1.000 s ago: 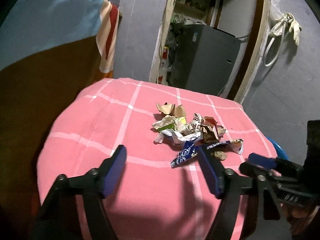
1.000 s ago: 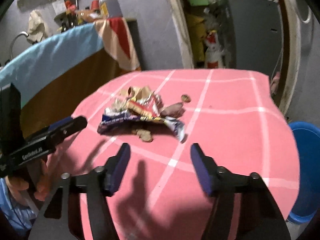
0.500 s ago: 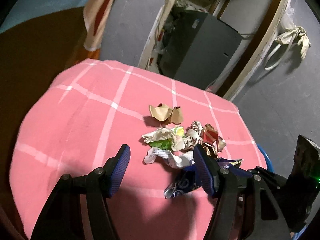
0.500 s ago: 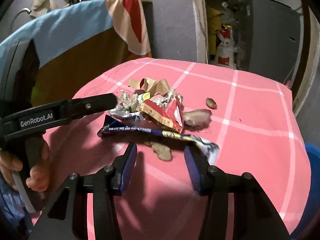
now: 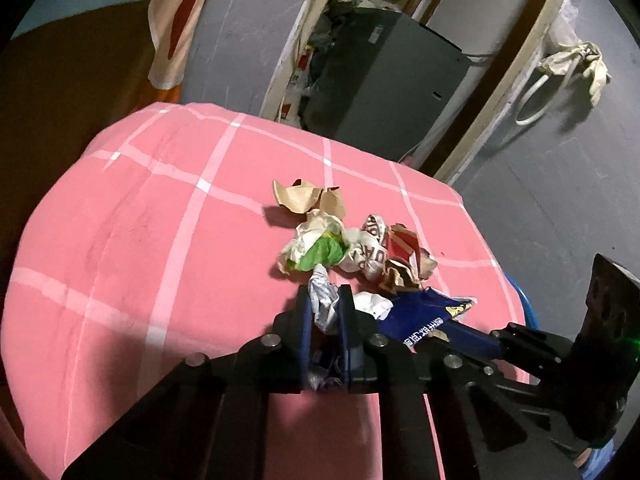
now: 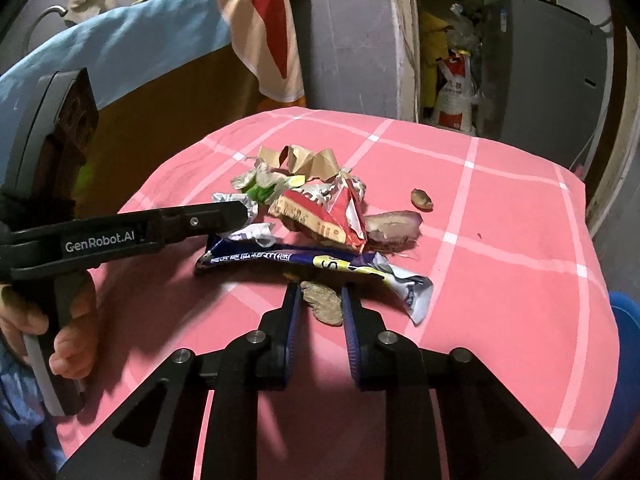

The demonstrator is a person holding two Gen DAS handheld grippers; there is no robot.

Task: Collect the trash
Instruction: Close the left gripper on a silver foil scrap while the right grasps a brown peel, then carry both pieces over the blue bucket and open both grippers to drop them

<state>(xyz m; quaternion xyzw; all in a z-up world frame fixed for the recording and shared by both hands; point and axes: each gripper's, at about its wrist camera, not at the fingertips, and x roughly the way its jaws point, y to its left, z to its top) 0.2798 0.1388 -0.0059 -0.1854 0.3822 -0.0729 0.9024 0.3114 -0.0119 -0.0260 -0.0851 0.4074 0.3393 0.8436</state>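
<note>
A pile of trash lies on the pink checked cloth [image 6: 500,240]: brown torn paper [image 5: 304,198], a green and white wrapper [image 5: 316,248], a red wrapper [image 6: 320,216] and a long dark blue wrapper [image 6: 280,260]. My left gripper [image 5: 325,294] is closing, and a crumpled silver-white wrapper [image 5: 325,312] is pinched between its pads at the pile's near left side. My right gripper [image 6: 320,288] is closing too; a flat brown scrap [image 6: 322,304] fills the gap between its pads, just in front of the blue wrapper.
A brown peel [image 6: 394,224] and a small brown bit [image 6: 422,199] lie right of the pile. A blue bin [image 6: 624,340] stands past the cloth's right edge. Behind are a grey appliance [image 5: 384,76] and a blue-draped wooden board [image 6: 120,48]. A hand [image 6: 68,344] holds the left gripper.
Both grippers moved forward up to the pile and their jaws came together, the left on the silver-white wrapper, the right on the brown scrap.
</note>
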